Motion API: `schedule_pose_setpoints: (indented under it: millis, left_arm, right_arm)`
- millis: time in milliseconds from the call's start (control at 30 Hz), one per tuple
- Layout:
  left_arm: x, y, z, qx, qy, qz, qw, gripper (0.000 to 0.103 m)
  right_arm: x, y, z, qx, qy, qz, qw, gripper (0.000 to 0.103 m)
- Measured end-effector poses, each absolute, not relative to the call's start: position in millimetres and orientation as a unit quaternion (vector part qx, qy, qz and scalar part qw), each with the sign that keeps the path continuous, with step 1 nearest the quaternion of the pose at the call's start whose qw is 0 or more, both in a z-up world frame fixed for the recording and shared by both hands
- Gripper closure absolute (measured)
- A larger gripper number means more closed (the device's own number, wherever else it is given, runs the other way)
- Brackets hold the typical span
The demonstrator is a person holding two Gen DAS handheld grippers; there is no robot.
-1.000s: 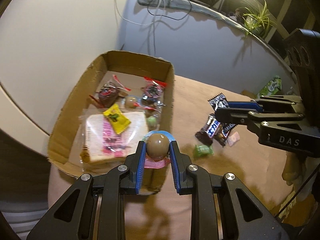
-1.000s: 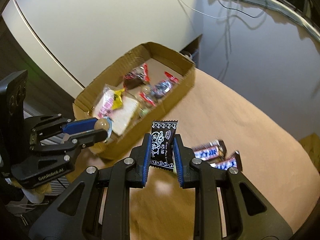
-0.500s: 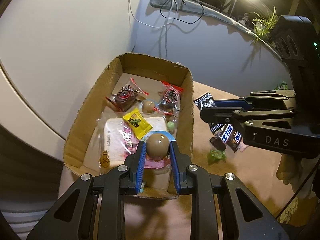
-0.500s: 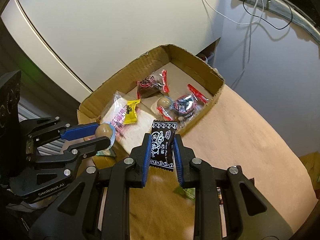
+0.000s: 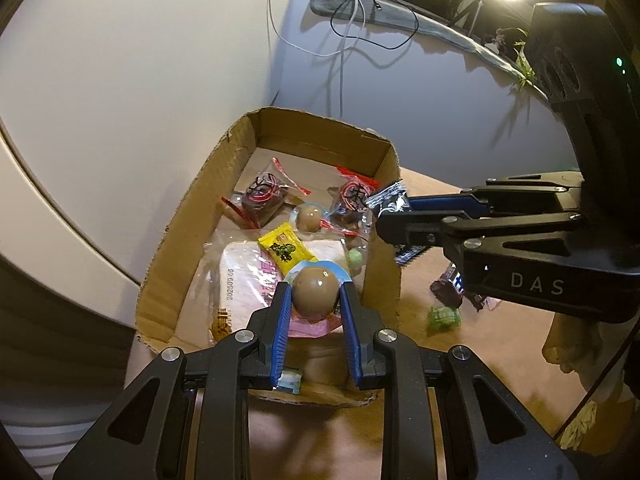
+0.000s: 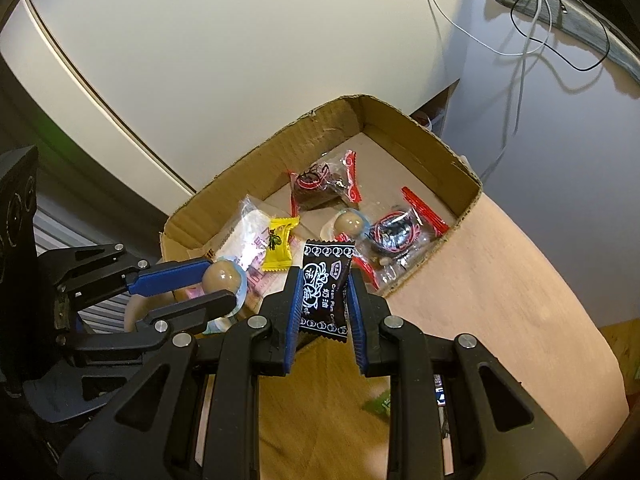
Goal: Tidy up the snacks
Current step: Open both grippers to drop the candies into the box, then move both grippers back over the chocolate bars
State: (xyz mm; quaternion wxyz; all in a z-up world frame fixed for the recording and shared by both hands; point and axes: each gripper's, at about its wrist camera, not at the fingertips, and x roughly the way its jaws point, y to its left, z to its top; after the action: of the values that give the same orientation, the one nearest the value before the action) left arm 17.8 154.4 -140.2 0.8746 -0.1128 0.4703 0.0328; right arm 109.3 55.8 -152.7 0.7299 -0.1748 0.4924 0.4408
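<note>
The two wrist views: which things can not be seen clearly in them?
- Snack bars on the table, left wrist view: mostly hidden behind the right gripper.
- Green candy, right wrist view: blurred and partly covered by the gripper's frame.
- Sandwich pack in the cardboard box: its near end is hidden by the left gripper and its brown ball snack.
- Black candy packet, left wrist view: only one crinkled end shows.
</note>
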Motion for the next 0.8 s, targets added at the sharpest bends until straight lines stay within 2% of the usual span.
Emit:
schedule_pose_setpoints:
  millis: [133,200,267,300,367,467,567,800]
  left_arm:
    - [18.8,156.7,-140.6,-0.114,0.471,0.038,0.874,0.079]
    - [19.2,157.9,-140.2,-0.115,0.470,0.041,0.874,0.074]
    - [19.4,158.8,-139.5,-0.115,0.469,0.043,0.875,0.073]
    - [19.3,159.0,-139.0,-0.114,0.469,0.044,0.875,0.071]
    - [18.5,158.6,-138.3,-0.113,0.468,0.049,0.875,0.063]
    - [17.3,156.8,-137.3,-0.107,0.467,0.051,0.876,0.062]
    - [16.6,154.7,-136.3,-0.105,0.467,0.051,0.877,0.062]
    - [15.1,146.9,-131.6,-0.095,0.464,0.049,0.879,0.057]
  right_arm:
    - [110.0,59.3,-151.3,-0.173,0.490,0.444,0.730,0.080]
    - [109.9,60.4,-151.3,-0.176,0.490,0.445,0.729,0.080]
    - [109.8,60.6,-151.2,-0.179,0.489,0.443,0.730,0.077]
    - [109.9,60.3,-151.0,-0.179,0.488,0.442,0.731,0.073]
    - [109.8,58.4,-149.1,-0.180,0.482,0.436,0.738,0.048]
    - [110.3,54.8,-144.7,-0.178,0.476,0.432,0.745,0.035]
    - [111.1,51.5,-142.0,-0.176,0.475,0.429,0.748,0.031]
    - [111.5,38.8,-137.5,-0.173,0.475,0.418,0.755,0.029]
